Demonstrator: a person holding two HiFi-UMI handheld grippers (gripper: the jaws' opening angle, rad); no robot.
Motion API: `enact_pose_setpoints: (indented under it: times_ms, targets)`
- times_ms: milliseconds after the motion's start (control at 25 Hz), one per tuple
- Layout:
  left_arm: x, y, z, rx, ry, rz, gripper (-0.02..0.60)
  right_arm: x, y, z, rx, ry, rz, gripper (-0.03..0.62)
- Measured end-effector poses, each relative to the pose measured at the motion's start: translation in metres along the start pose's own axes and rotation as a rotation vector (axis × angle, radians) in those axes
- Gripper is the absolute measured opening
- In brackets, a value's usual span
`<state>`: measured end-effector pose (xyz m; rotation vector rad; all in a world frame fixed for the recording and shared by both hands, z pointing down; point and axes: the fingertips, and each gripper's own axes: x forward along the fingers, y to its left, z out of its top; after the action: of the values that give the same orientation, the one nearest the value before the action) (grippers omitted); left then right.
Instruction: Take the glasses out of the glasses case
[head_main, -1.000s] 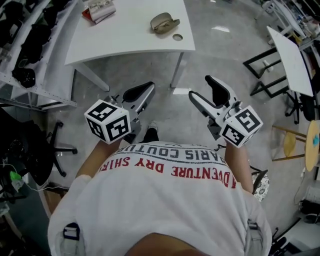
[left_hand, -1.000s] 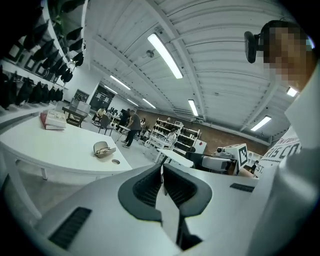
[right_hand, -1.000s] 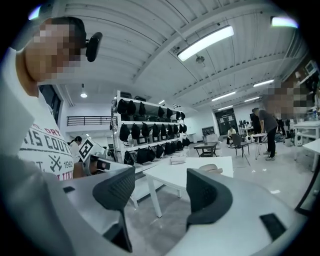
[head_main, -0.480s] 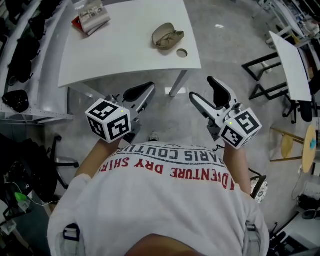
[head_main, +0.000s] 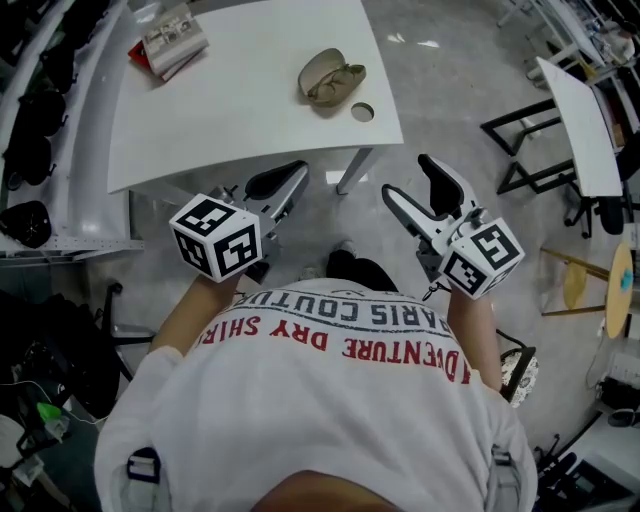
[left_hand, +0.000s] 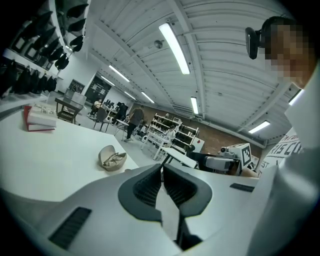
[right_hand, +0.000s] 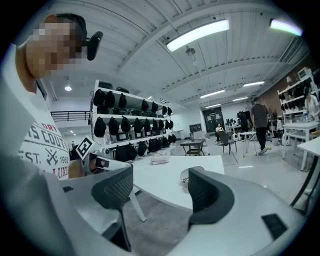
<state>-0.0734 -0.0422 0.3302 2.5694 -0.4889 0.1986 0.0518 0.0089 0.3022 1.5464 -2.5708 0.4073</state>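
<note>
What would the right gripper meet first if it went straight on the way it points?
The right gripper, jaws open, would probably meet the near edge of the white rectangular table first; depth is unclear. The open beige glasses case lies farther back.

Table (head_main: 240, 110) smooth white — glasses case (head_main: 316, 68) matt beige — floor (head_main: 445, 115) glossy.

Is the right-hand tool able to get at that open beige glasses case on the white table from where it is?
Probably not yet: the right tool hangs over the floor, short of the white table. The way to the beige glasses case looks free, though.
</note>
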Motion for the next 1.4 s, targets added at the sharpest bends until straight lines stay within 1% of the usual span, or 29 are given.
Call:
enact_pose_setpoints:
  times_ms: [360,560,760,1000,1400]
  targets:
    - [0.018,0.019,0.023,0.025,-0.011,0.037,0.035,0.023,-0.031,0.008,0.021,-0.013,0.038,0.324]
    - [0.034,0.040,0.035,0.012,-0.011,0.082,0.035,0.049,-0.057,0.016,0.010,-0.001,0.080,0.324]
    - [0.054,0.061,0.048,-0.013,-0.017,0.124,0.035,0.075,-0.086,0.023,0.000,0.033,0.129,0.322]
    - [0.078,0.085,0.060,-0.043,-0.028,0.169,0.035,0.108,-0.116,0.027,-0.064,0.108,0.188,0.322]
    - [0.105,0.124,0.070,-0.093,-0.048,0.258,0.035,0.168,-0.154,0.024,-0.243,0.233,0.287,0.322]
